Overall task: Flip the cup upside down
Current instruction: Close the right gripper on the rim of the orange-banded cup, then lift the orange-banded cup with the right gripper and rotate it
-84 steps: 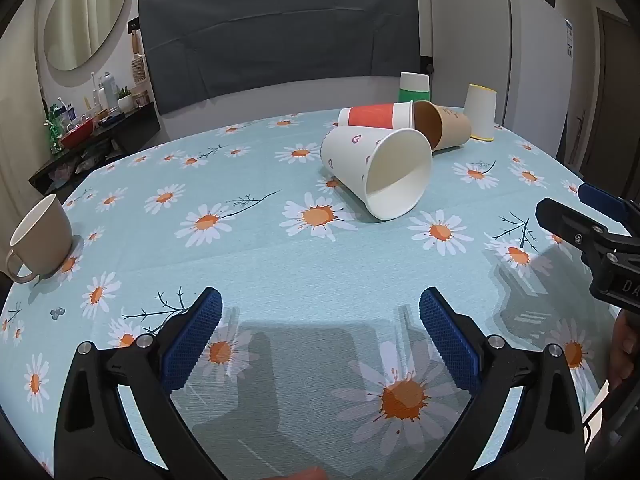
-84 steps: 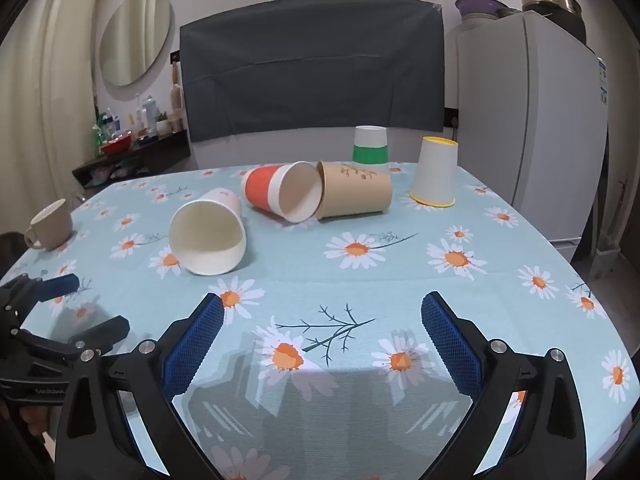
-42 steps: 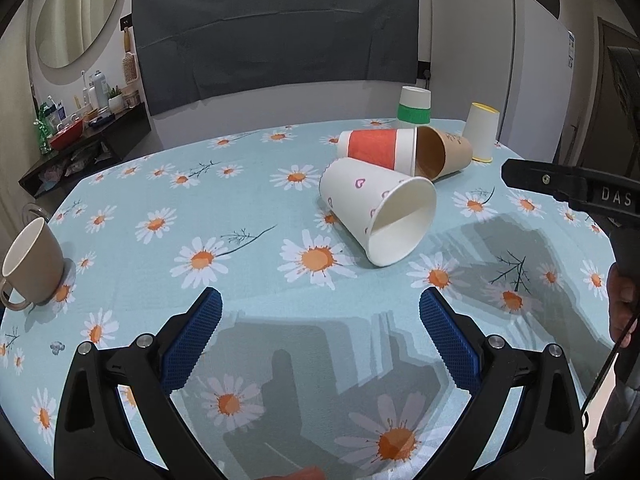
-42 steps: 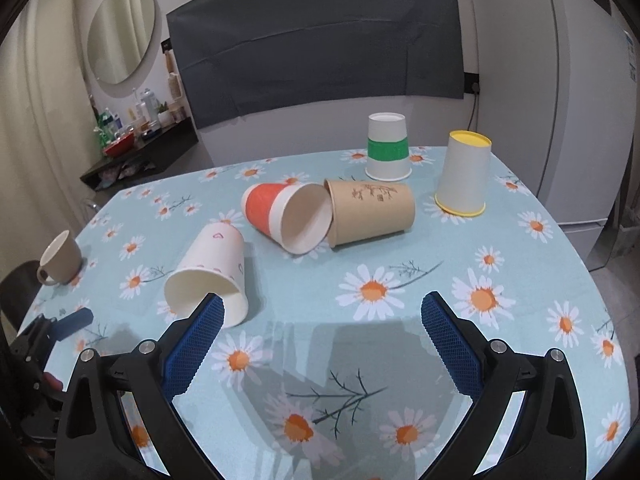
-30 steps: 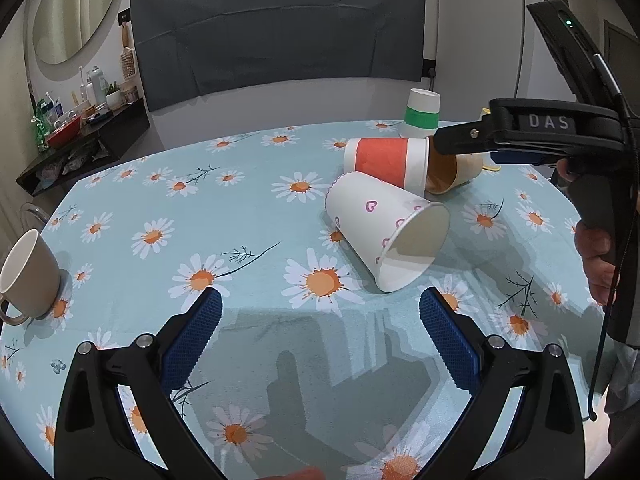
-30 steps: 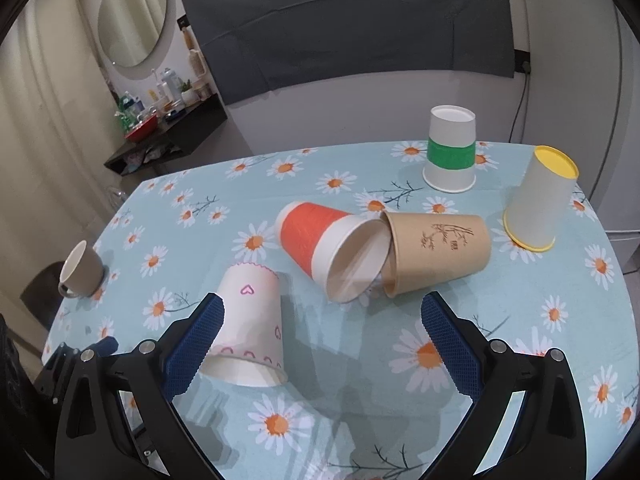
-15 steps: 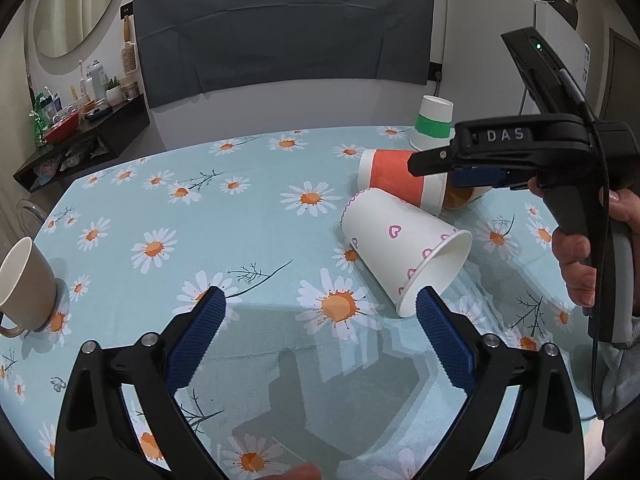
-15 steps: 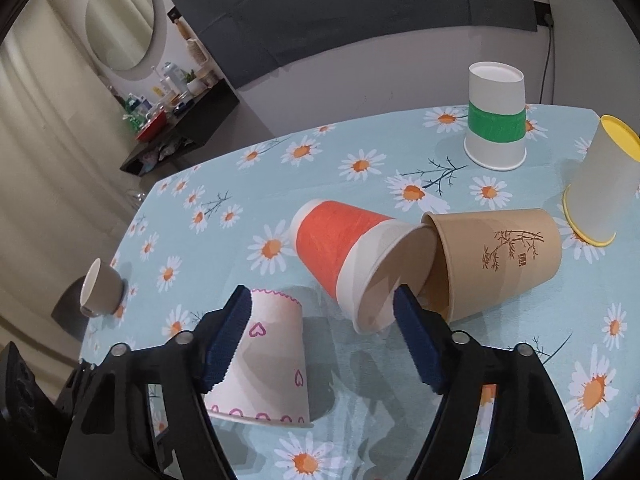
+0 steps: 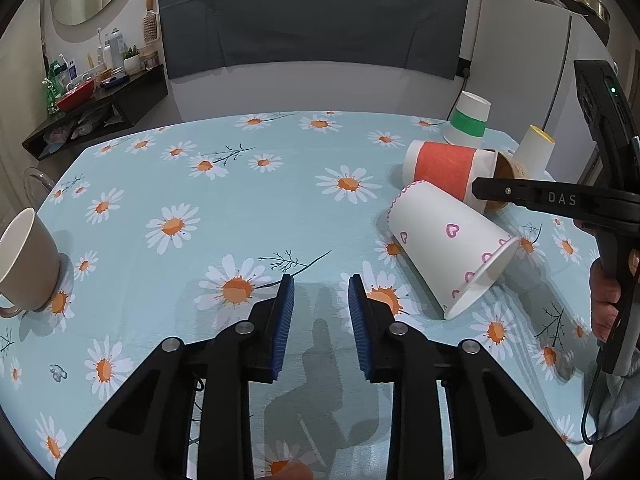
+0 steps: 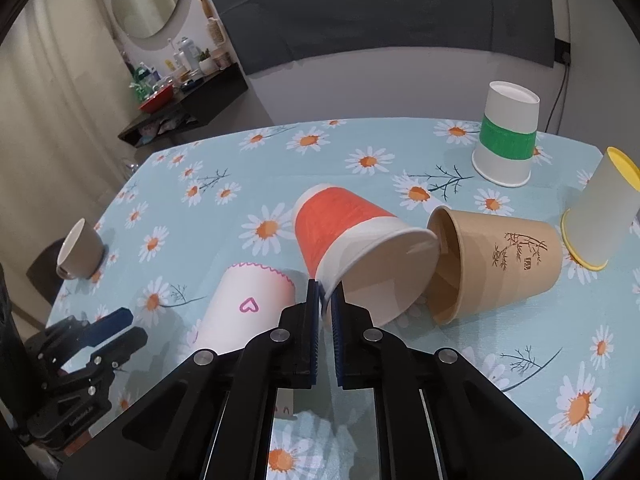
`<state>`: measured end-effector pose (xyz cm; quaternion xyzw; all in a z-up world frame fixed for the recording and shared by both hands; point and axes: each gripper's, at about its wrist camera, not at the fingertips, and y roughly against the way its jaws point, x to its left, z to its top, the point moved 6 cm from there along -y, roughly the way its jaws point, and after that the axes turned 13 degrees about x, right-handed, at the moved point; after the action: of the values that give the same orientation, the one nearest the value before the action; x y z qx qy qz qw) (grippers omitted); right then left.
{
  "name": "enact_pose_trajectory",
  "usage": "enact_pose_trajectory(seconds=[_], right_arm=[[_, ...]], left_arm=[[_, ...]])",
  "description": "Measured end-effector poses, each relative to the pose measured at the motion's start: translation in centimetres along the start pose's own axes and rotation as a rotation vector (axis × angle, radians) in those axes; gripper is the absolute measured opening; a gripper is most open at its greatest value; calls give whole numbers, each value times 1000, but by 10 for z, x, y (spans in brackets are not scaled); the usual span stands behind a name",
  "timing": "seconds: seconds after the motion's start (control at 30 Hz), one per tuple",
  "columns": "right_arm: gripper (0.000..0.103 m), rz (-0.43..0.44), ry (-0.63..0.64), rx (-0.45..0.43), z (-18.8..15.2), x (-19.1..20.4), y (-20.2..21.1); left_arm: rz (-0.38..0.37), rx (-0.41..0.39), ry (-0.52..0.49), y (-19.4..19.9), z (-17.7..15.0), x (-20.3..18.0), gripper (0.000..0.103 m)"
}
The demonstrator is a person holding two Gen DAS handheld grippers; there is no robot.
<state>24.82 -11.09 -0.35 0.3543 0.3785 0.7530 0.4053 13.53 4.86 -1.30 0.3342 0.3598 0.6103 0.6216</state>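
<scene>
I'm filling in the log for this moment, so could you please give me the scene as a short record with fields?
surface: daisy tablecloth
right gripper: jaws pinching rim of orange cup
left gripper: jaws partly closed, nothing held
cups on side: orange cup, heart cup, brown cup
cups already upside down: green-band cup, yellow-rim cup
also present: beige mug

The daisy-print worktop [image 10: 360,184] is carrying a red-banded cup [image 10: 352,248] lying sideways, a heart-print cup [image 10: 244,312] left of it, a brown cup [image 10: 496,264] lying right, and a green-banded cup [image 10: 506,136] standing inverted behind.

banded cup [image 10: 352,248] lies between heart cup [image 10: 244,312] and brown cup [image 10: 496,268].
</scene>
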Motion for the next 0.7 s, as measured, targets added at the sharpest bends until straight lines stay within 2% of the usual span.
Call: enact_pose_trajectory(seconds=[0.3,0.7], right_arm=[[4,-46,6,-35,-37,-5,25],[4,-41,-23,-68,-122,-2,61]], left_arm=[[10,4,-38,6,-8,-13,27],[-32,-10,-144,28,-38,-58,27]])
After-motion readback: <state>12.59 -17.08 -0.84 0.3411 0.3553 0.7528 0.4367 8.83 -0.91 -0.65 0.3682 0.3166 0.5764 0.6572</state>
